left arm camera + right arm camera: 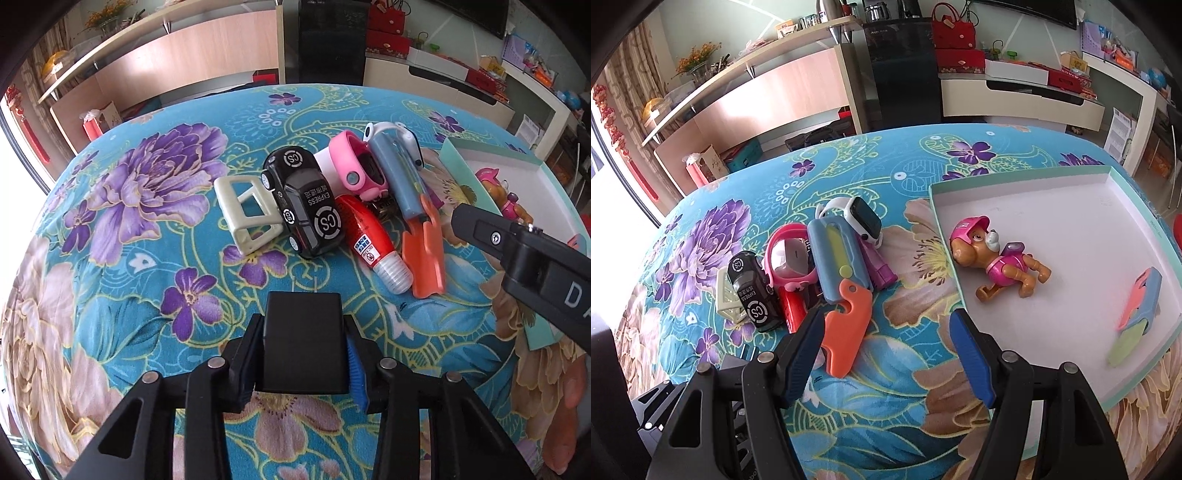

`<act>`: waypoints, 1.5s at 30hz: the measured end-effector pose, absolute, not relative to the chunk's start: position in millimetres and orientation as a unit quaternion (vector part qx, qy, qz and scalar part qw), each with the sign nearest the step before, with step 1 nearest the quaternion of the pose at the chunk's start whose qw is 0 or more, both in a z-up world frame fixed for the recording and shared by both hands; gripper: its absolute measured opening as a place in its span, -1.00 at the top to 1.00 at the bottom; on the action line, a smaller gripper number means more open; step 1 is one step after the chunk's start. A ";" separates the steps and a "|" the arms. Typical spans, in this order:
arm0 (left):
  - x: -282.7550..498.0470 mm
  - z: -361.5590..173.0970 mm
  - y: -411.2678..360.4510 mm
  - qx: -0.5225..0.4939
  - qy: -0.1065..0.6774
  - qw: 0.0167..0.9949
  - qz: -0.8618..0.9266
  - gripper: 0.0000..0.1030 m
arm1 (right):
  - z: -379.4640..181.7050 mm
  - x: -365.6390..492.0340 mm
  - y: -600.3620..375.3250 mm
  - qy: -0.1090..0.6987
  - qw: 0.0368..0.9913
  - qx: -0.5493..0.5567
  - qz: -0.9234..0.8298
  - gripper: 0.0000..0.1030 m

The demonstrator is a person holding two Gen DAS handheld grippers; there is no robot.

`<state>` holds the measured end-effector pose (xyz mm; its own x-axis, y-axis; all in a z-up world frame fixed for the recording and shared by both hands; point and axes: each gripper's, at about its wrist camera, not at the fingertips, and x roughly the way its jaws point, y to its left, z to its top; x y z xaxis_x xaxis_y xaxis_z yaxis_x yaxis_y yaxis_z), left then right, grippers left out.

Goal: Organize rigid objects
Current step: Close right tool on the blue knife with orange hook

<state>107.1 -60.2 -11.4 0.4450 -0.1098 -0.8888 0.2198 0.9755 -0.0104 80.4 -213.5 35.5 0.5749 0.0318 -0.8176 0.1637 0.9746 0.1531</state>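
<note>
My left gripper [304,332] is shut on a black box [303,339], held just above the flowered cloth. Ahead lies a pile: a cream frame [245,214], a black toy car [304,201], a pink watch [356,168], a red tube [373,243], a blue and orange toy knife [410,206] and a white watch [399,136]. My right gripper [886,328] is open and empty, between the pile and a white tray [1071,206]. The toy knife [846,277] lies by its left finger. The tray holds a pink dog figure [993,258] and a second toy knife [1137,306].
The table is covered by a teal cloth with purple flowers [155,177]. The right gripper's arm [517,251] reaches in at the right of the left wrist view, over the tray's edge [461,162]. Cabinets and shelves stand beyond the table's far edge.
</note>
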 end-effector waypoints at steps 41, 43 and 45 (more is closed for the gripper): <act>142.8 -21.9 -1.0 -0.010 0.500 0.866 -0.012 0.16 | -4.3 136.3 -182.7 0.509 0.858 0.057 -0.043 0.06; 143.6 -22.2 -0.9 -0.010 0.498 0.867 -0.011 0.16 | -4.2 136.8 -182.1 0.506 0.860 0.054 -0.044 0.17; 143.8 -22.1 -1.2 -0.009 0.496 0.868 -0.011 0.16 | -3.6 136.4 -182.1 0.504 0.861 0.052 -0.044 0.25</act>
<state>143.8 -1.2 -22.1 0.5070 -0.0274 -0.8615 0.0104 0.9996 -0.0257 136.4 -182.1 -3.6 0.4882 -0.0242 -0.8724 0.1280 0.9908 0.0442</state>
